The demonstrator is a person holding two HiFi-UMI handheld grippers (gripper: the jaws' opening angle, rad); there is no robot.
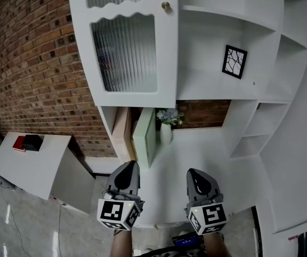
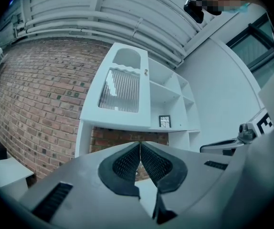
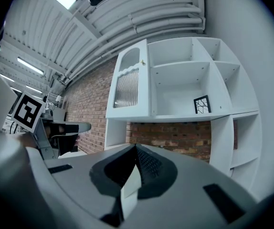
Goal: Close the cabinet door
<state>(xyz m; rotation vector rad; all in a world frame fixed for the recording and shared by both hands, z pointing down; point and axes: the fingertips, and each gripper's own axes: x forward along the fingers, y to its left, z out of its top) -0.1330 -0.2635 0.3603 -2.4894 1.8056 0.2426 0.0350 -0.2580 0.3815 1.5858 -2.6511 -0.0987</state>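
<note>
The white cabinet door (image 1: 127,47) with ribbed glass and a small brass knob (image 1: 166,6) hangs at the upper left of the shelf unit; it looks flush with the cabinet front. The door (image 2: 122,87) also shows in the left gripper view, and the door (image 3: 129,85) in the right gripper view. My left gripper (image 1: 128,167) and right gripper (image 1: 195,174) hover side by side low over the white counter (image 1: 207,143), well short of the door. Both are shut and empty: the left gripper (image 2: 140,146) and the right gripper (image 3: 136,148) have their pads touching.
Open white shelves hold a black framed picture (image 1: 234,61). In the brick niche below stand a pale green panel (image 1: 144,135), a wooden board (image 1: 122,128) and a vase of flowers (image 1: 167,123). A white table (image 1: 30,162) with a red and black item (image 1: 28,142) is at the left.
</note>
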